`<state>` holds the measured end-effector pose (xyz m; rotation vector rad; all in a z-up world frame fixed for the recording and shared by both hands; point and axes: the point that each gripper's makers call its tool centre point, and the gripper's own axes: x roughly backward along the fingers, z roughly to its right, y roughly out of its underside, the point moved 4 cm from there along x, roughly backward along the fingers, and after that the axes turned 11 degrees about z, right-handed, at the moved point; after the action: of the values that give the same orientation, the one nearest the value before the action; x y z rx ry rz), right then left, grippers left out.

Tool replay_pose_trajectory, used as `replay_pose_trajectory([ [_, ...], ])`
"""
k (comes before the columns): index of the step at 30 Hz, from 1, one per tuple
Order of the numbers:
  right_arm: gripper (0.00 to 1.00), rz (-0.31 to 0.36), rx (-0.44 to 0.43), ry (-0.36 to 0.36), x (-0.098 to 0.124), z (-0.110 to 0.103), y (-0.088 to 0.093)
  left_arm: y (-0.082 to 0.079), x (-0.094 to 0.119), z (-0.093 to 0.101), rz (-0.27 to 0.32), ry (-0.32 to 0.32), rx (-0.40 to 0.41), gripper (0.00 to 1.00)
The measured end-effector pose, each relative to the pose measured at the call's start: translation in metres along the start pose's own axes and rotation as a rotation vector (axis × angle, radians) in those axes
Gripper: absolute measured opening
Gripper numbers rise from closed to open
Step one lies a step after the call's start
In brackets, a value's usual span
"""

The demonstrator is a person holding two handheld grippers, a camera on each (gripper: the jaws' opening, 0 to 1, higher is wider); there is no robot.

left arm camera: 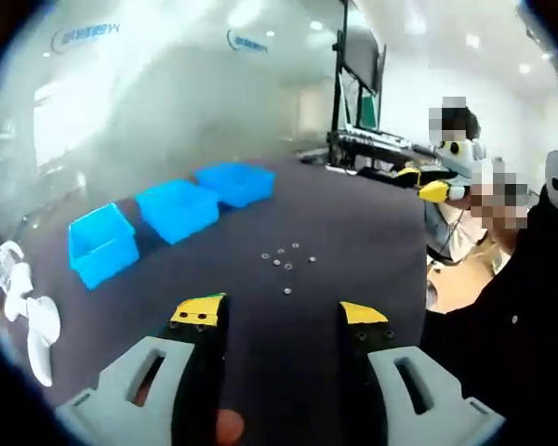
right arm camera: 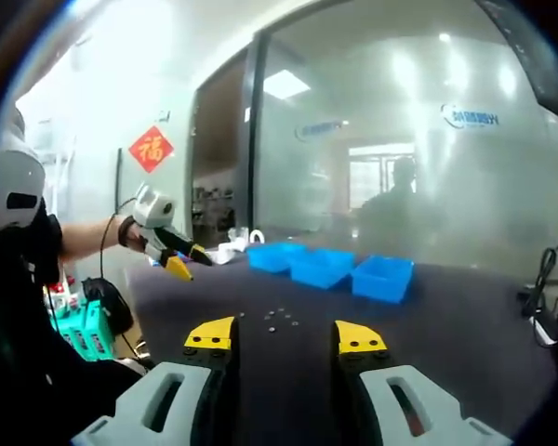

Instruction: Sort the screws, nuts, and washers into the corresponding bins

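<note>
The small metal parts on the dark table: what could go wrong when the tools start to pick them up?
1. The small metal parts lie close together, so a tool may catch two at once or push some away.
2. They are too small to tell screws from nuts or washers, so one could go into a wrong bin.
3. The three blue bins look the same, which makes a mix-up likely.

The dark counter [right arm camera: 465,325] stands before a frosted glass wall [right arm camera: 400,158] bearing blue logos [right arm camera: 470,117]. Left of this glass wall in the right gripper view is a dark-framed door [right arm camera: 219,158], then a white wall with a red diamond sign [right arm camera: 151,149]. Recessed ceiling lights [right arm camera: 286,84] shine above the glass wall.
</note>
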<state>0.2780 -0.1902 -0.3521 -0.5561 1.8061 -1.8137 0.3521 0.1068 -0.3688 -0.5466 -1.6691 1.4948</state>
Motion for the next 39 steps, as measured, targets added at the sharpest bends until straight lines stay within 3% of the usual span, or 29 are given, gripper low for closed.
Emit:
replay_pose_trajectory([
  [4,0.35,-0.001,-0.004,0.005,0.002,0.001,0.001,-0.008,-0.017,0.002,-0.036,0.038,0.021,0.46],
  [12,0.35,-0.002,-0.007,0.011,0.005,0.004,0.002,-0.002,-0.044,0.011,-0.199,0.092,-0.002,0.45],
  [13,0.35,-0.002,-0.009,0.012,0.005,0.004,0.002,0.001,-0.045,0.014,-0.246,0.113,0.008,0.45],
  [15,0.35,-0.003,-0.015,0.014,0.005,0.005,0.003,0.001,-0.051,0.023,-0.262,0.116,0.009,0.45],
  [20,0.35,-0.009,-0.022,0.014,0.005,0.006,0.007,0.0,-0.058,0.024,-0.311,0.111,0.013,0.43],
  [29,0.35,-0.004,-0.036,0.016,0.003,0.008,0.009,0.015,-0.069,0.021,-0.399,0.102,0.01,0.38],
  [39,0.35,-0.001,-0.047,0.021,0.002,0.011,0.011,0.023,-0.076,0.011,-0.427,0.082,-0.026,0.32],
])
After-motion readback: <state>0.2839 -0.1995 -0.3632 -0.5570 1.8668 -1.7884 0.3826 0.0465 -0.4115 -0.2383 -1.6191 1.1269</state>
